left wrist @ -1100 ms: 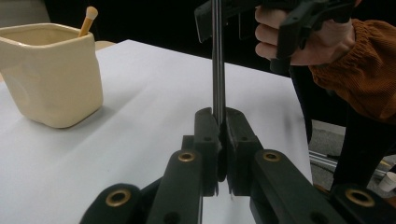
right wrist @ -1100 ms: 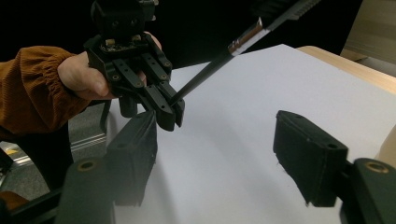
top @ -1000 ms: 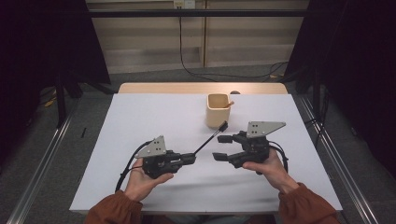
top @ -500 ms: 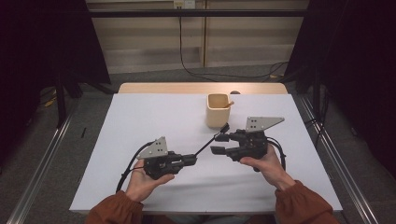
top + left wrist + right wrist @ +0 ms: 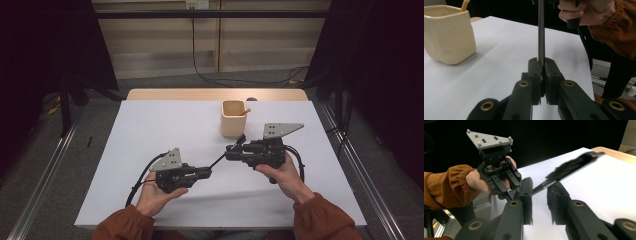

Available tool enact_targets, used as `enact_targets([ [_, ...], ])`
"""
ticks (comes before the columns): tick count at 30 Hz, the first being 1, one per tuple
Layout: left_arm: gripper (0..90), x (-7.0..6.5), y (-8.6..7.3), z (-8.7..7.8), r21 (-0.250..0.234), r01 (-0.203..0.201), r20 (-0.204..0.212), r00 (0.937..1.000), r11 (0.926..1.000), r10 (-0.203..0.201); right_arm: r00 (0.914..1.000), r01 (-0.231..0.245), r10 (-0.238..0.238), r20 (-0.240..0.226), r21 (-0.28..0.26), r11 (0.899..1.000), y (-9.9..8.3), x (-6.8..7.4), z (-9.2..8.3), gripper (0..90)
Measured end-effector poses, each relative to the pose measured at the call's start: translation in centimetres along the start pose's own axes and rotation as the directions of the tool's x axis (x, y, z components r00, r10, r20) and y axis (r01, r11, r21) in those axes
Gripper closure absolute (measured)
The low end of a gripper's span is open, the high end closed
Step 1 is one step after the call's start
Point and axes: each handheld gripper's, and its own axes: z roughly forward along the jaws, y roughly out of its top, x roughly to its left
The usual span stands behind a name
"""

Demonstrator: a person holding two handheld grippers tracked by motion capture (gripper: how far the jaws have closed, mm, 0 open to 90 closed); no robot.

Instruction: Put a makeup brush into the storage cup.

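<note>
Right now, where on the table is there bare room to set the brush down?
The white table is bare along its left half, from the far edge down to the left gripper. A narrower bare strip runs right of the cup. It is crowded in the middle: the brush spans between both grippers, with the right gripper just below the cup.

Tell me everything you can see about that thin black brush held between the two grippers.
The brush is a slim dark stick with a black bristle tuft at one end. It hangs above the white table, slanting. The left gripper clamps its handle end; the right gripper has just been closing around it near the bristles, pads not yet pressing.
</note>
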Motion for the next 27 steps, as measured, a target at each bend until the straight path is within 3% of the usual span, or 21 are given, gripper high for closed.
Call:
enact_targets([
  [20, 81.4, 0.16, -0.28, 0.52, 0.014, -0.01, -0.017, 0.9998, 0.9999, 0.01, 0.9976, -0.015, 0.014, -0.068, -0.002, 1.0, 0.6, 0.49, 0.24, 85.1],
  [27, 69.2, 0.16, -0.31, 0.48, 0.018, -0.015, -0.043, 0.9989, 0.9997, 0.016, 0.9974, -0.019, 0.018, -0.069, -0.008, 1.0, 0.65, 0.52, 0.06, 85.3],
])
